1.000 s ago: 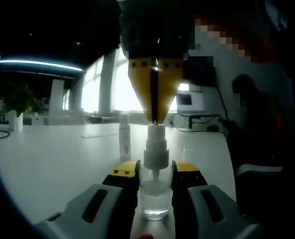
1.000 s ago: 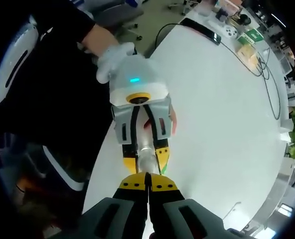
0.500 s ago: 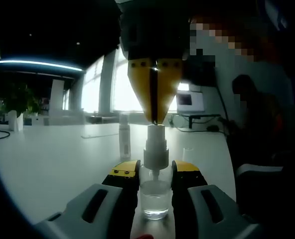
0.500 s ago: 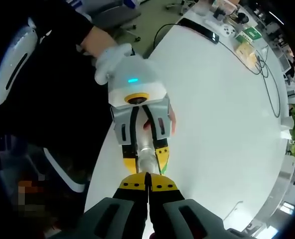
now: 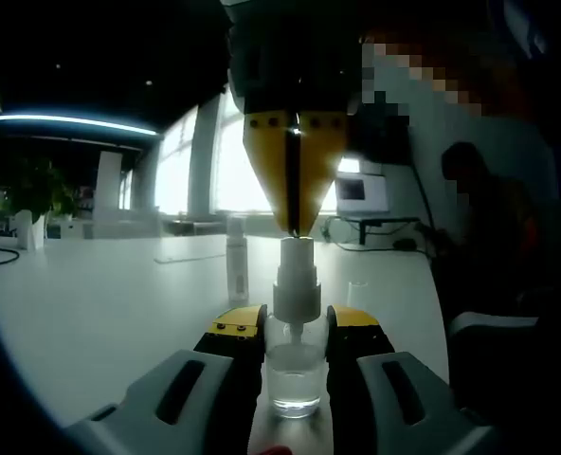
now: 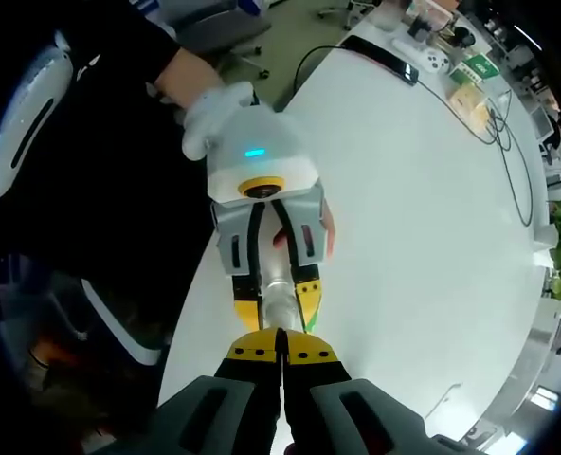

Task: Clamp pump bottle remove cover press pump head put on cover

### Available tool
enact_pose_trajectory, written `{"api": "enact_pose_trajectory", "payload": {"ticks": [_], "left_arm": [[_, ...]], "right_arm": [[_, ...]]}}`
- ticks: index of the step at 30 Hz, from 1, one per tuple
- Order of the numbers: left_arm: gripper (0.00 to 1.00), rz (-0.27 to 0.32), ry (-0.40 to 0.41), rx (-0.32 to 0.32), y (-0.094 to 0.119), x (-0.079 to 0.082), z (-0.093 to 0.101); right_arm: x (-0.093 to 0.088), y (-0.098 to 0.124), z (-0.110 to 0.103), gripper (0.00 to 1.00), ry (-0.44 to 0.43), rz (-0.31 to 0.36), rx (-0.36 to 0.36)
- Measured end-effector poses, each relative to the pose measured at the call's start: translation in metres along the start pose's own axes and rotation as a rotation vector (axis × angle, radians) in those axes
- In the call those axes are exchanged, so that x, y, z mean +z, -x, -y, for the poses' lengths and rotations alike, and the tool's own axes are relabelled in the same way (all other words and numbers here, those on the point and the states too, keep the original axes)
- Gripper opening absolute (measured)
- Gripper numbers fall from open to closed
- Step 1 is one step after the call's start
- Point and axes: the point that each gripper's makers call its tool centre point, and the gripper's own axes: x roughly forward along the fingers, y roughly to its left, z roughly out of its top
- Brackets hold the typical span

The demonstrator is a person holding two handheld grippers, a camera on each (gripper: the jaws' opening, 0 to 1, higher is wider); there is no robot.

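In the left gripper view my left gripper (image 5: 296,329) is shut on a clear pump bottle (image 5: 295,381) that stands upright on the white table (image 5: 100,313). Its white pump head (image 5: 297,282) is uncovered. My right gripper (image 5: 297,226) comes down from above, jaws shut, its yellow tips resting on top of the pump head. A slim clear cover (image 5: 236,262) stands on the table behind, to the left. Looking down in the right gripper view, my right gripper (image 6: 280,347) is shut over the bottle (image 6: 276,301), which the left gripper (image 6: 262,237) clamps.
A person's gloved hand (image 6: 208,112) holds the left gripper at the table's edge (image 6: 190,294). A small clear item (image 5: 358,290) sits behind the bottle to the right. A cable (image 6: 508,142), a phone and small items lie at the far end. Plants (image 5: 34,194) stand beyond.
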Motion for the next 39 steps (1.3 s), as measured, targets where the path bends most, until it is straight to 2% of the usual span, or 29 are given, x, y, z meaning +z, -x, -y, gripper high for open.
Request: {"api": "enact_pose_trajectory", "payload": {"ticks": [32,39], "left_arm": [[0.16,0.000,0.001,0.001,-0.0001,-0.0008,-0.0016],[0.16,0.000,0.000,0.000,-0.0003,-0.0003,0.0000]], "right_arm": [[-0.0004,-0.0034,0.0002,0.00,-0.001,0.000,0.010],[-0.0012,-0.0062,-0.0001,0.00,-0.030,0.019,0.012]]}}
